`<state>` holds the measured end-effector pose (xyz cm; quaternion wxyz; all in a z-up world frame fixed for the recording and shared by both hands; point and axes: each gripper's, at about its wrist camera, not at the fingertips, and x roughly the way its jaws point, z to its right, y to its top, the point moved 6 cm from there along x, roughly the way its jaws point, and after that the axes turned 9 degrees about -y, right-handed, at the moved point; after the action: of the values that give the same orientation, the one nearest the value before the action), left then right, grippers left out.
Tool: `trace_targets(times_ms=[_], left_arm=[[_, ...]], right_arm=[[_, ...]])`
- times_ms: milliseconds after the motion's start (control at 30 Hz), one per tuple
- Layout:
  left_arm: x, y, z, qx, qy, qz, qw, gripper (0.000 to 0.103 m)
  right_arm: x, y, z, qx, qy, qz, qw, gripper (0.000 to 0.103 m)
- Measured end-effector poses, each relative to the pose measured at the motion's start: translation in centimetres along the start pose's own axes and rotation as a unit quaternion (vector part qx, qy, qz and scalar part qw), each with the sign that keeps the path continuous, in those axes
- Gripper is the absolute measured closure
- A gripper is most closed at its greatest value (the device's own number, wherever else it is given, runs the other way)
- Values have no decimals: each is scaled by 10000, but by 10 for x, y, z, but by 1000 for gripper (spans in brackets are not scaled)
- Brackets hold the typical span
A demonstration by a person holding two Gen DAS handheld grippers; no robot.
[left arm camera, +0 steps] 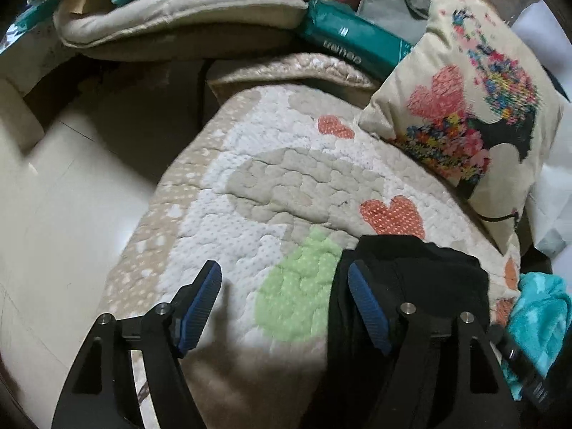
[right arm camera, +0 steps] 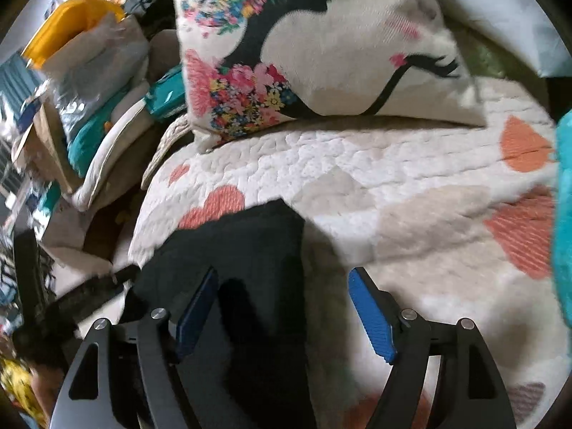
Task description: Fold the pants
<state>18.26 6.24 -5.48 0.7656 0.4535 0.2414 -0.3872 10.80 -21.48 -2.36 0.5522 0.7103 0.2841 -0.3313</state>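
The black pants [left arm camera: 411, 286] lie folded in a compact bundle on the quilted bed cover [left arm camera: 250, 186]. In the left wrist view my left gripper [left arm camera: 284, 275] is open above the quilt; its right finger hangs over the bundle's left edge, its left finger over bare quilt. In the right wrist view the pants [right arm camera: 250, 250] lie under my right gripper's left finger. My right gripper [right arm camera: 284, 279] is open and holds nothing; its right finger is over bare quilt.
A flower-print cushion [left arm camera: 464, 114] [right arm camera: 321, 43] leans at the back of the quilt. A teal cloth [left arm camera: 540, 318] [right arm camera: 565, 214] lies at the right. A teal package [left arm camera: 354, 43], beige cushions [left arm camera: 178, 10] and clutter stand behind. Pale floor [left arm camera: 71, 196] lies left of the bed edge.
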Motion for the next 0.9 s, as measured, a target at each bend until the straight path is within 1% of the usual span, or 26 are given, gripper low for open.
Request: trace_targets(times_ms=[100, 167, 267, 333, 433, 467, 533, 567, 633, 700, 767, 833, 867, 900], left_arm=[[-22, -14, 5, 172, 20, 26, 9998, 30], [-33, -29, 7, 341, 100, -6, 9994, 30], [-49, -58, 5, 473, 226, -63, 9986, 30], [-59, -80, 4, 435, 172, -159, 9988, 30], [-79, -116, 4, 550, 163, -164, 9982, 30], [-89, -131, 5, 683, 223, -110, 9974, 30], [-102, -149, 7, 884, 355, -8, 9954, 30], [-112, -162, 8, 1033, 440, 64, 9937, 30], [-130, -179, 10, 1166, 505, 194, 9917, 30], [-147, -190, 9, 1148, 536, 347, 9913, 30], [-172, -199, 10, 1149, 615, 638, 9894, 29], [-198, -204, 15, 1296, 766, 1036, 9832, 21], [-213, -205, 19, 1384, 854, 1271, 9785, 20], [-228, -206, 24, 1472, 888, 1504, 9736, 16]], right_arm=[[-21, -32, 7, -183, -153, -168, 9996, 23], [-29, -57, 12, -162, -190, -344, 9991, 23], [-38, -89, 14, 49, -81, -515, 9986, 23], [-45, -107, 12, 161, -15, -619, 9980, 23], [-59, -133, 2, 268, 191, -627, 9975, 23], [-65, -142, -1, 274, 233, -601, 9975, 23], [-77, -158, -7, 222, 248, -508, 9982, 23], [-81, -164, -8, 183, 235, -481, 9984, 23], [-91, -178, -11, 47, 127, -383, 9992, 23], [-99, -185, -13, -110, -17, -271, 9996, 23], [-112, -193, -14, -266, -188, -90, 9994, 23], [-125, -198, -14, -283, -238, 80, 9993, 23], [-130, -199, -14, -282, -247, 162, 9992, 23], [-134, -201, -14, -283, -248, 220, 9990, 23]])
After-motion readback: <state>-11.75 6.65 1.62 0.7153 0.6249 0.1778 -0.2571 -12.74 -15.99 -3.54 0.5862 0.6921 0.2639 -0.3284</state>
